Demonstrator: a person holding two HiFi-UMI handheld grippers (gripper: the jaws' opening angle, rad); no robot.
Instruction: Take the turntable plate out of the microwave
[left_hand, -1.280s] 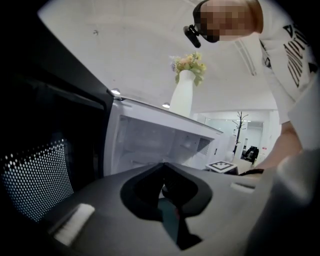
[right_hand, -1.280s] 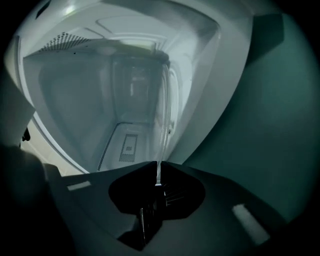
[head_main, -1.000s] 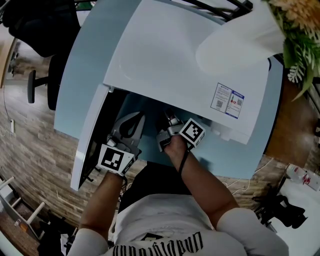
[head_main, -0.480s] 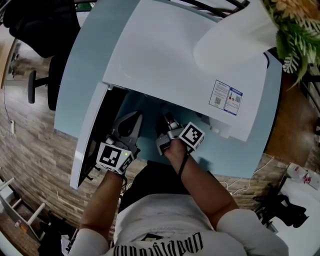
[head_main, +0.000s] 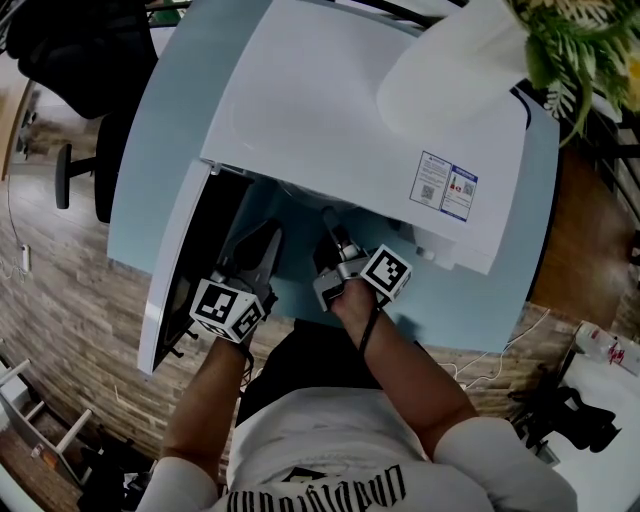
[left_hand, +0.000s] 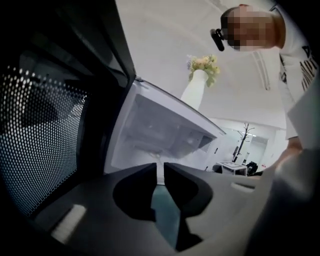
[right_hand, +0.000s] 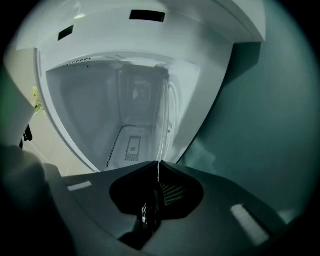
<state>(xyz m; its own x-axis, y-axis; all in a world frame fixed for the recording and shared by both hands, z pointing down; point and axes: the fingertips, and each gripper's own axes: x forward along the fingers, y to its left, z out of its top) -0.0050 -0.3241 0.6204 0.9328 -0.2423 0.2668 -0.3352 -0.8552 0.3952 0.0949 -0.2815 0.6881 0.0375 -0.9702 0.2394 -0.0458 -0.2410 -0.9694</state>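
Note:
A white microwave (head_main: 340, 110) stands on a light blue table (head_main: 170, 130) with its door (head_main: 175, 260) swung open to the left. My right gripper (head_main: 332, 228) reaches into the opening. In the right gripper view its jaws are closing, and the tips (right_hand: 159, 167) meet on the thin clear edge of the turntable plate (right_hand: 165, 115), which I see edge-on running into the white cavity. My left gripper (head_main: 270, 235) hovers shut and empty just left of it, by the door. The left gripper view shows its tips (left_hand: 160, 167) pressed together in front of the cavity.
A white vase (head_main: 450, 70) with flowers stands on top of the microwave at the right. The door's perforated window (left_hand: 45, 140) is close on the left gripper's left. A dark office chair (head_main: 90, 60) stands on the wooden floor at upper left.
The left gripper has sunk a little and rolled beside the door. The right gripper has shifted slightly at the opening.

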